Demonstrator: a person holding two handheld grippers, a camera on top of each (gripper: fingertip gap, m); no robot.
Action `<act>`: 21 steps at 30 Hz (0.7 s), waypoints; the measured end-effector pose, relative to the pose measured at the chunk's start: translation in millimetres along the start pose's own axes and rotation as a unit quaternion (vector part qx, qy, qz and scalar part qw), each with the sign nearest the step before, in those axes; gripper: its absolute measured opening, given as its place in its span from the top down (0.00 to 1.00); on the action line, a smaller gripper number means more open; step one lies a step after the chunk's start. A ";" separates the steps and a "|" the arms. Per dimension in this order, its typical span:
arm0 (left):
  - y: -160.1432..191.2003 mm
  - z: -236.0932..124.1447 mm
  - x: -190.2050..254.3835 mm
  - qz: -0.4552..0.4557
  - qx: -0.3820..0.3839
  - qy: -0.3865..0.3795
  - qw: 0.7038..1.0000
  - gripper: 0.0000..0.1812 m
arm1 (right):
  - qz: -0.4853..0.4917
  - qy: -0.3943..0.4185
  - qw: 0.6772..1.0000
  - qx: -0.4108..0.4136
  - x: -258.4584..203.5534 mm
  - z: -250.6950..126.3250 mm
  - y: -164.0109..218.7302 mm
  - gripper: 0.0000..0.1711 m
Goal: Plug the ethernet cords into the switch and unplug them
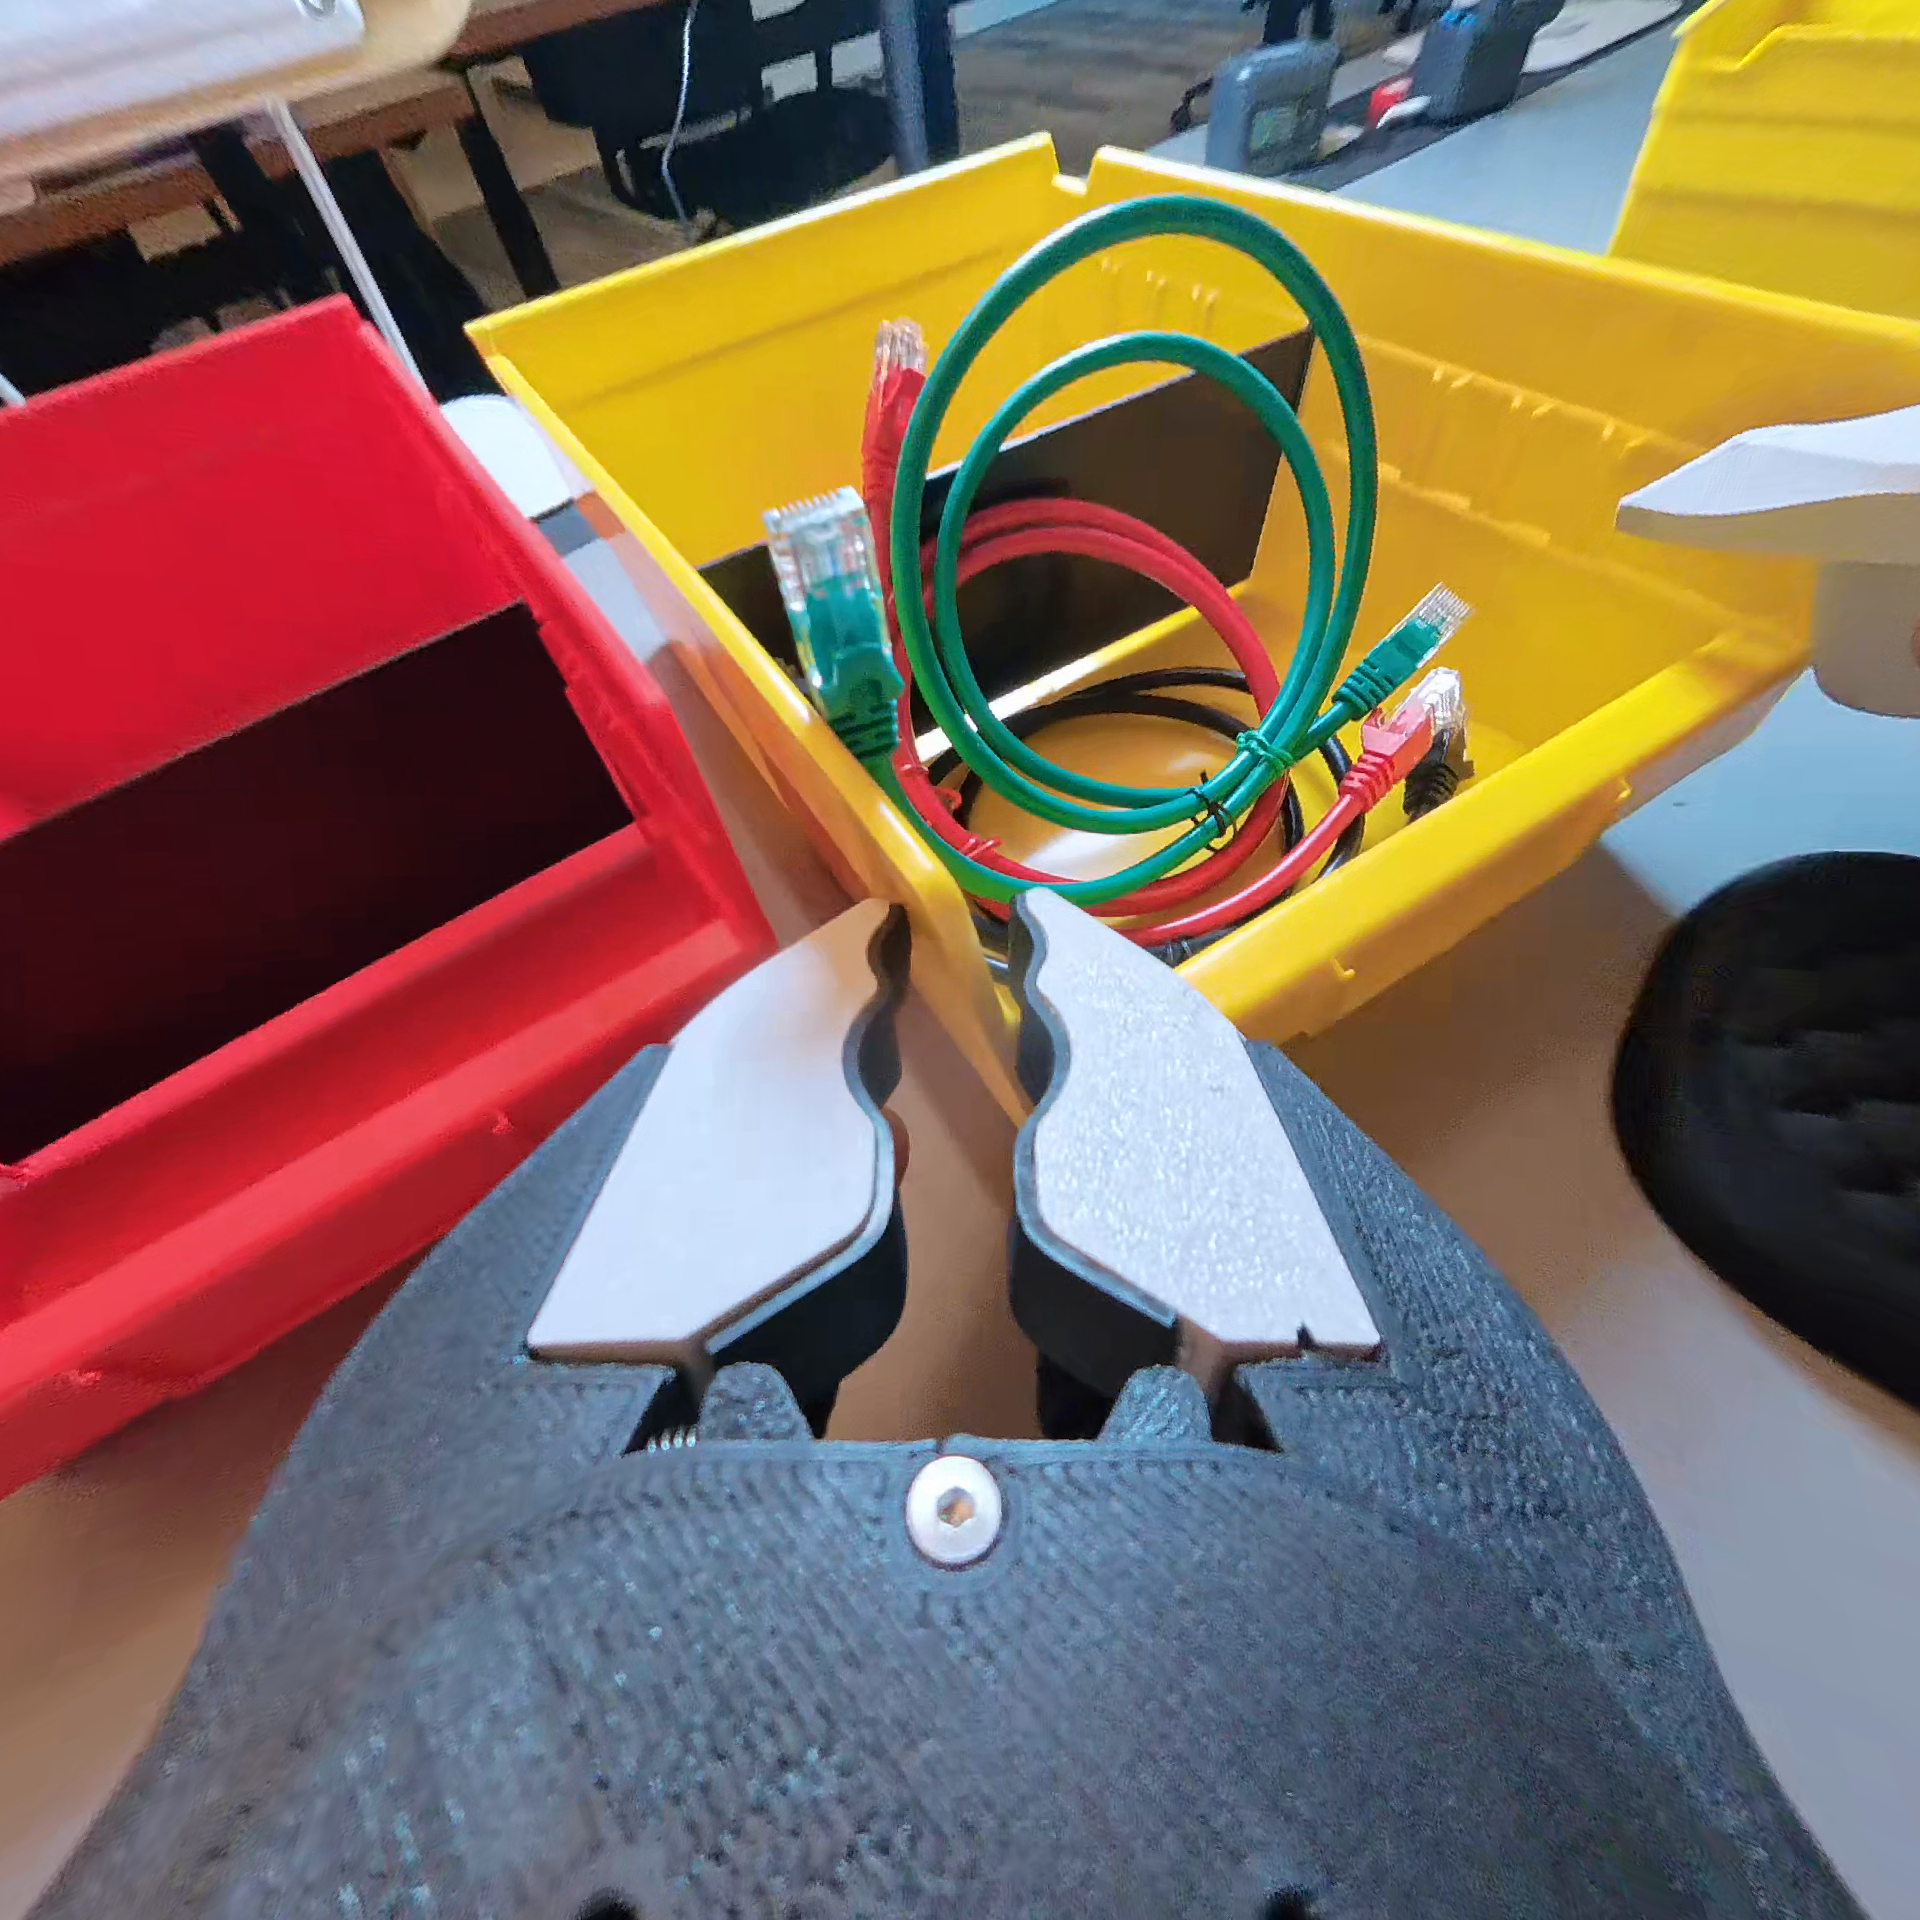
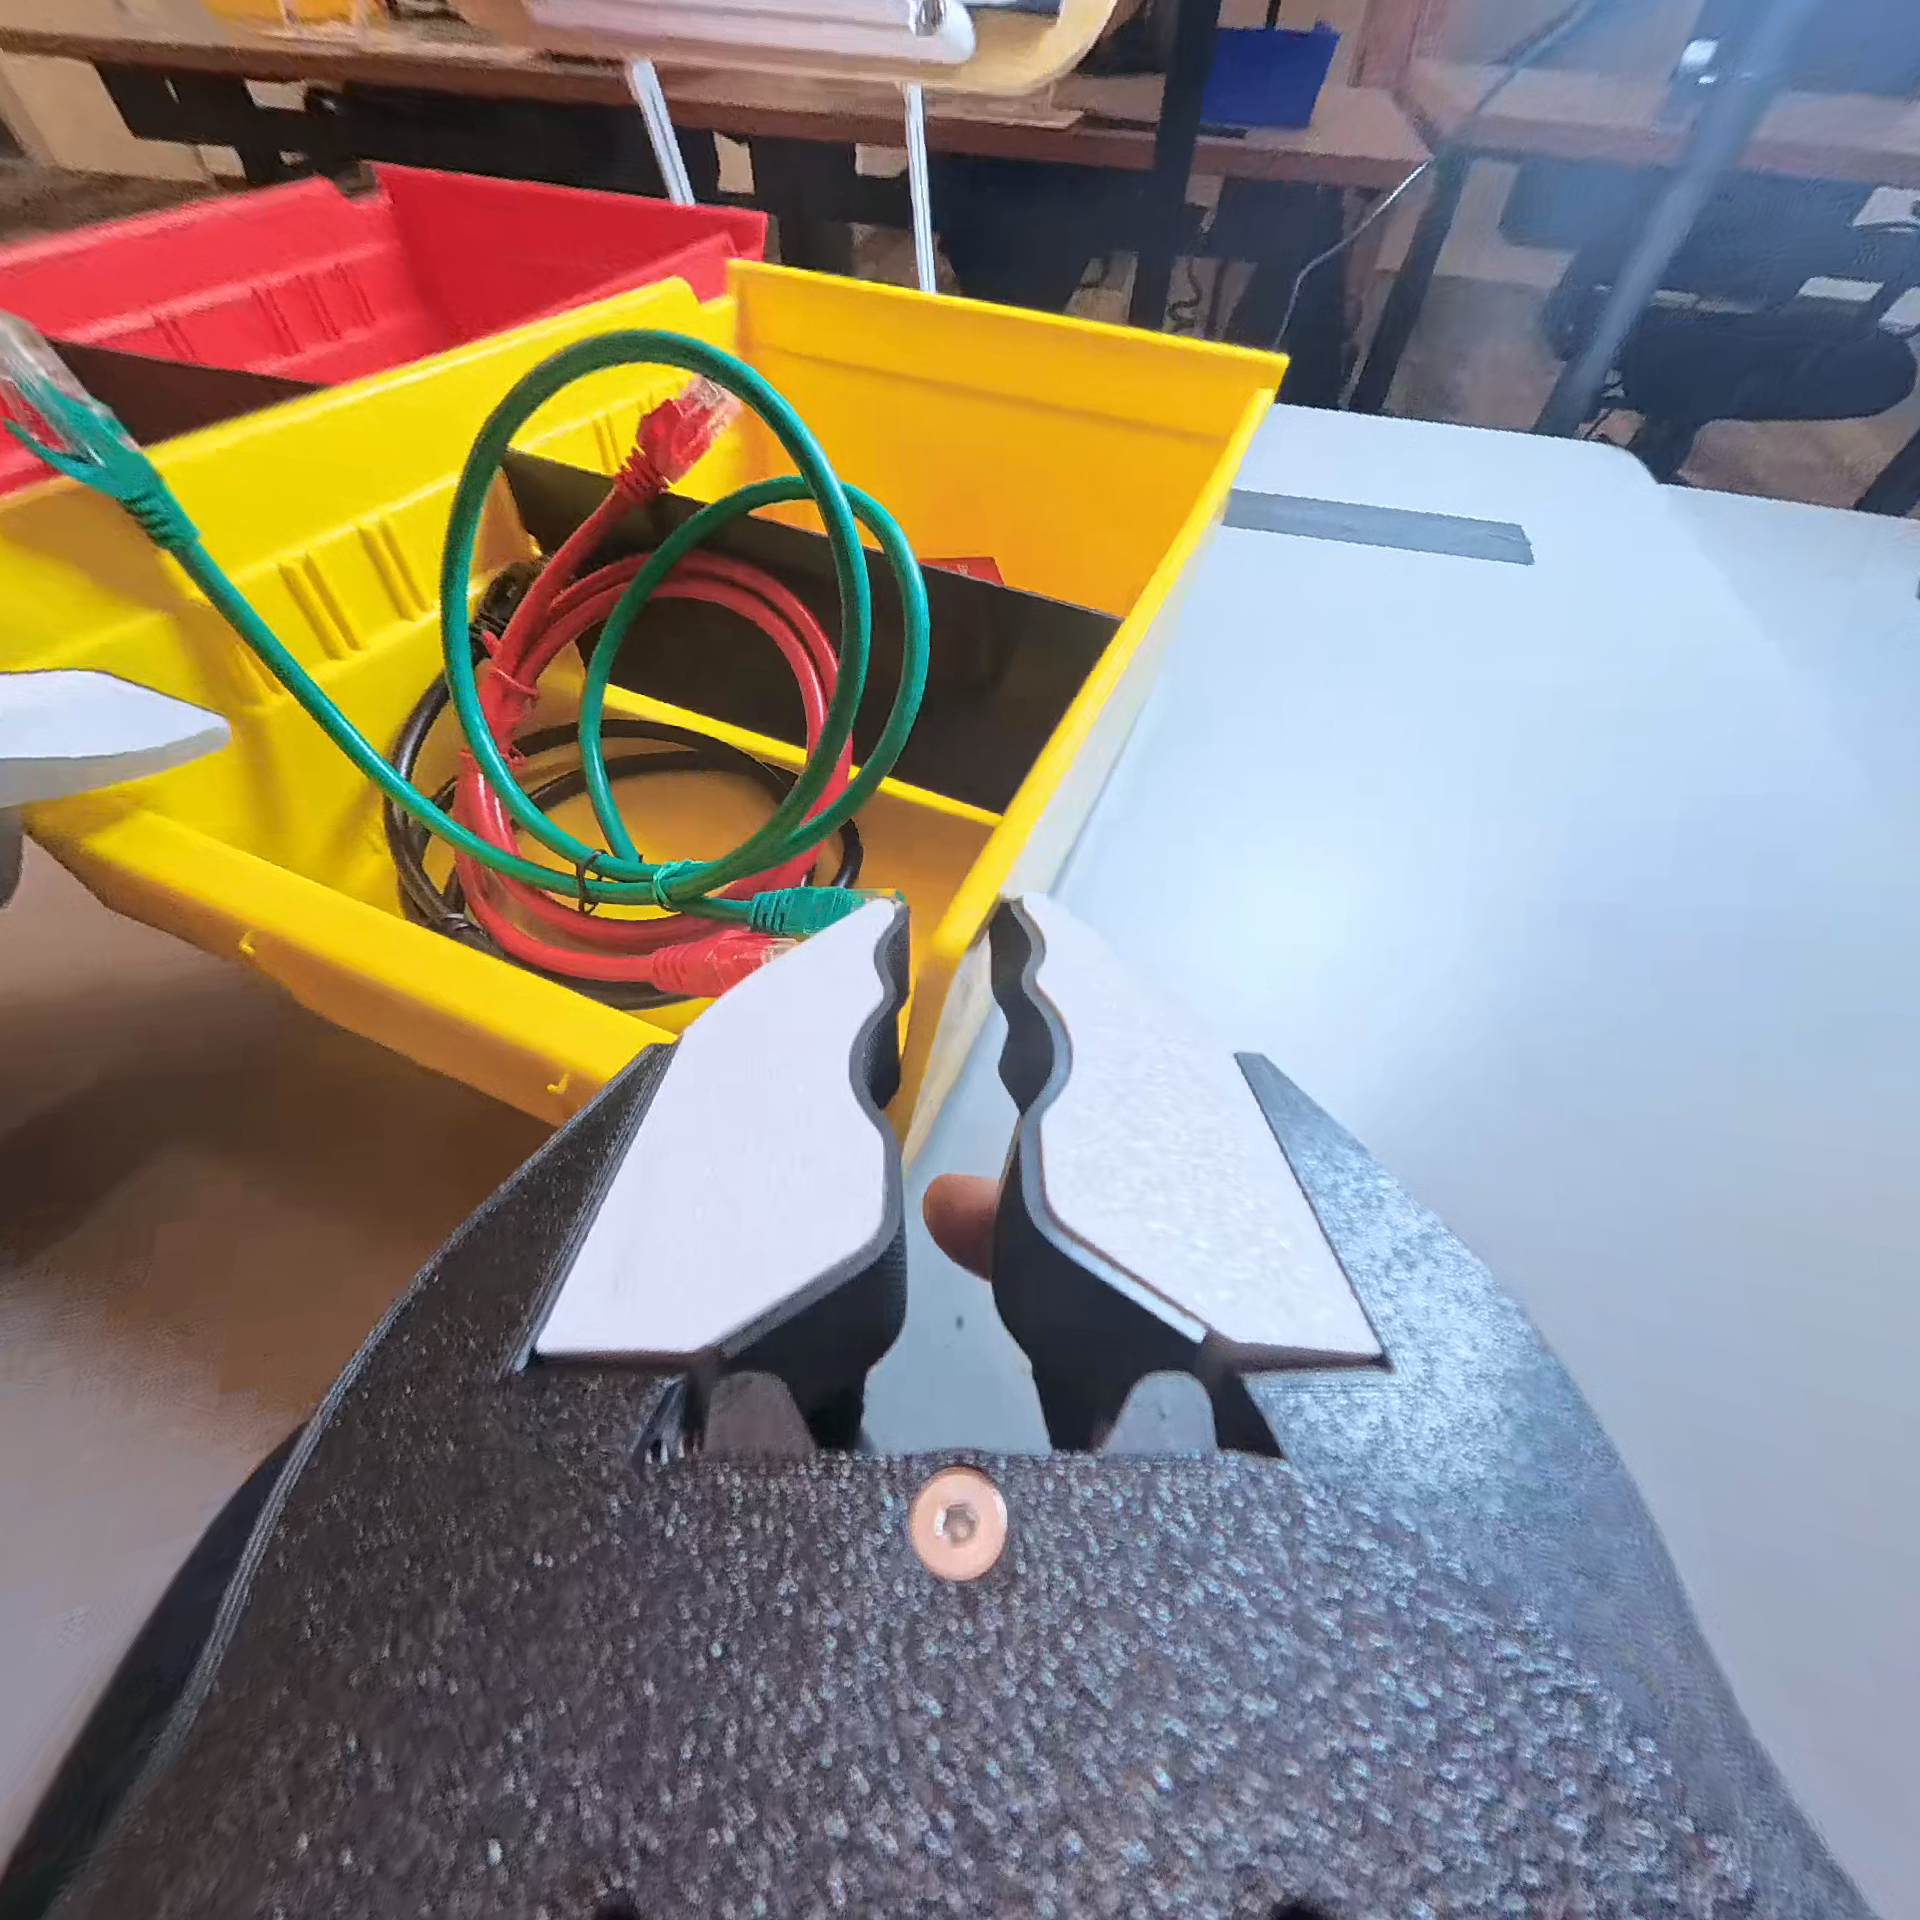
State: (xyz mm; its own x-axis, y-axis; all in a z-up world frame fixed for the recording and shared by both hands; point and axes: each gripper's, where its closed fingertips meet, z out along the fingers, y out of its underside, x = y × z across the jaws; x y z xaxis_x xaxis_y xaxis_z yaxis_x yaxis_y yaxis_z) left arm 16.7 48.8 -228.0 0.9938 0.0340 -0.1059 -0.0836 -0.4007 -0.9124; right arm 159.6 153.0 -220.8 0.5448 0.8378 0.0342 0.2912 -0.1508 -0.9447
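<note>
Green (image 1: pixel 1174 208), red (image 1: pixel 1143 540) and black (image 1: pixel 1143 681) ethernet cords lie coiled in the front compartment of a yellow bin (image 1: pixel 727 416). A green plug (image 1: pixel 831 592) sticks up at the bin's left wall. My left gripper (image 1: pixel 956 914) is open by a narrow gap and empty, just above the bin's near left corner. My right gripper (image 2: pixel 951 914) is open and empty at the bin's (image 2: pixel 987 468) near right corner, beside the green cord's (image 2: pixel 665 348) other plug (image 2: pixel 800 909). The red cord (image 2: pixel 727 582) shows there too. No switch is in view.
A red bin (image 1: pixel 260 468) stands left of the yellow one. A black divider (image 2: pixel 935 665) splits the yellow bin. A white table (image 2: pixel 1455 831) with a grey tape strip (image 2: pixel 1371 535) lies to the right. Another yellow bin (image 1: pixel 1787 135) stands at the far right, desks behind. Across from one pair of fingers to the other is roughly 20 cm.
</note>
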 end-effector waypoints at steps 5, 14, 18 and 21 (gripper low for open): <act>-23.3 -41.0 17.2 0.035 0.045 -0.008 0.998 0.91 | -0.017 0.023 0.999 0.037 -14.8 -51.0 -9.4 0.90; -26.2 -155.7 10.8 0.041 0.077 -0.068 0.994 0.92 | -0.035 -0.057 0.992 0.107 -93.8 -113.2 -47.4 0.89; -12.8 -214.1 -16.8 0.044 0.081 -0.117 0.989 0.92 | -0.044 -0.109 0.985 0.129 -152.4 -114.5 -56.7 0.88; -0.5 -257.6 -45.5 0.048 0.076 -0.160 0.983 0.93 | -0.058 -0.152 0.977 0.137 -202.1 -109.4 -65.3 0.88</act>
State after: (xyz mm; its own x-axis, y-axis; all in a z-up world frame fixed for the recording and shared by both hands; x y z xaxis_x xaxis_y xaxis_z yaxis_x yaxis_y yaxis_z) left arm -9.5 -188.4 -120.9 0.9091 0.2978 -0.2912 -0.2099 -0.2763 -0.9379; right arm 116.5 -63.8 -130.4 0.2501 0.9644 0.0863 0.0926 0.0649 -0.9936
